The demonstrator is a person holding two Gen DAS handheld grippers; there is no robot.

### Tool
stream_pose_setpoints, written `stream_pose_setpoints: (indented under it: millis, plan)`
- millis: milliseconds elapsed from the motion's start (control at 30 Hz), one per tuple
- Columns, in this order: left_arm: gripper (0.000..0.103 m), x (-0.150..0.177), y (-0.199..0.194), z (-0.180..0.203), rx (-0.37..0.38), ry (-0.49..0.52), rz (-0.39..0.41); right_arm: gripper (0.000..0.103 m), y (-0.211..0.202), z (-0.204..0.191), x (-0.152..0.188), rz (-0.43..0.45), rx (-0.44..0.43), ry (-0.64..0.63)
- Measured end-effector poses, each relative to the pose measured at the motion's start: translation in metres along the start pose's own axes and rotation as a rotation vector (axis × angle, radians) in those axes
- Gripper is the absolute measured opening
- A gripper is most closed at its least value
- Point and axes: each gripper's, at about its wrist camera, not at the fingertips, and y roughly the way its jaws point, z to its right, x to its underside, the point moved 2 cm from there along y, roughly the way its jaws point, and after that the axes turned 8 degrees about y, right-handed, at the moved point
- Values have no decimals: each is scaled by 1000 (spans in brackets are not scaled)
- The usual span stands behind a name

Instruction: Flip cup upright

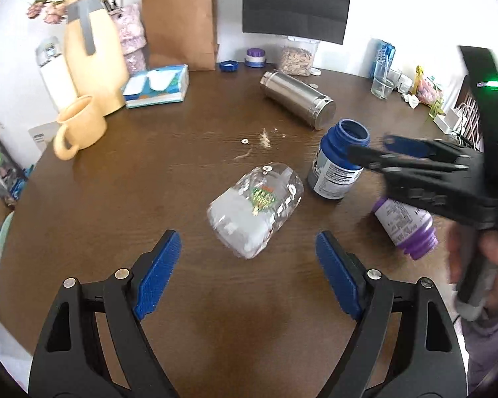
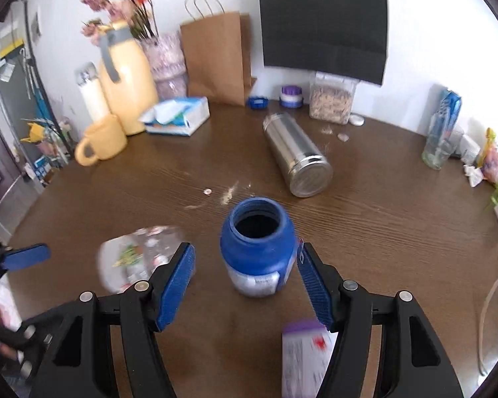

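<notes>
A clear plastic cup (image 1: pixel 255 207) with a green sticker lies on its side in the middle of the brown table (image 1: pixel 189 146). My left gripper (image 1: pixel 247 237) is open just in front of it, its blue pads on either side of the cup's near end without touching. In the right wrist view the cup (image 2: pixel 139 258) is blurred at the left. My right gripper (image 2: pixel 246 248) is open around an upright blue bottle (image 2: pixel 257 248) with no lid, and the right pad is close to the bottle's side. The left wrist view shows that gripper (image 1: pixel 375 149) at the bottle (image 1: pixel 338 165).
A steel tumbler (image 1: pixel 297 99) lies on its side farther back. A purple bottle (image 1: pixel 405 225) lies by the person's hand (image 1: pixel 494 258). A yellow mug (image 1: pixel 79 126), yellow jug (image 1: pixel 93 56), tissue box (image 1: pixel 156 86), paper bag (image 1: pixel 182 23) and glass (image 1: pixel 383 79) line the far edge.
</notes>
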Motion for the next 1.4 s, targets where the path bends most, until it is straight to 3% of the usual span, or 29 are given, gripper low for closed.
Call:
stream_pose_setpoints:
  millis: [67, 133, 367, 433, 500, 567, 667, 800, 1000, 1400]
  plan:
    - [81, 6, -16, 1, -3, -9, 14, 70, -25, 0, 6, 17, -1, 3]
    - [87, 15, -35, 3, -8, -14, 40, 80, -53, 1, 17, 25, 4, 6]
    - [99, 77, -106, 19, -47, -25, 179, 82, -147, -8, 105, 107, 20, -6]
    - [99, 104, -123, 23, -64, -49, 212, 82, -171, -13, 136, 162, 10, 5]
    - [102, 129, -140, 25, -76, -68, 263, 86, -199, -17, 179, 290, 17, 54]
    - [103, 158, -157, 30, -100, -92, 320, 86, -206, -19, 207, 317, 1, 120]
    - [103, 181, -169, 41, -115, -76, 347, 86, -198, -31, 241, 270, -60, 140]
    - [103, 174, -164, 55, -97, -1, 347, 86, -177, -41, 234, 211, -11, 95]
    - [103, 183, -150, 54, -85, -22, 309, 86, -173, -42, 249, 197, 25, 60]
    - [103, 192, -155, 58, -133, -16, 341, 86, -181, -38, 256, 215, 17, 84]
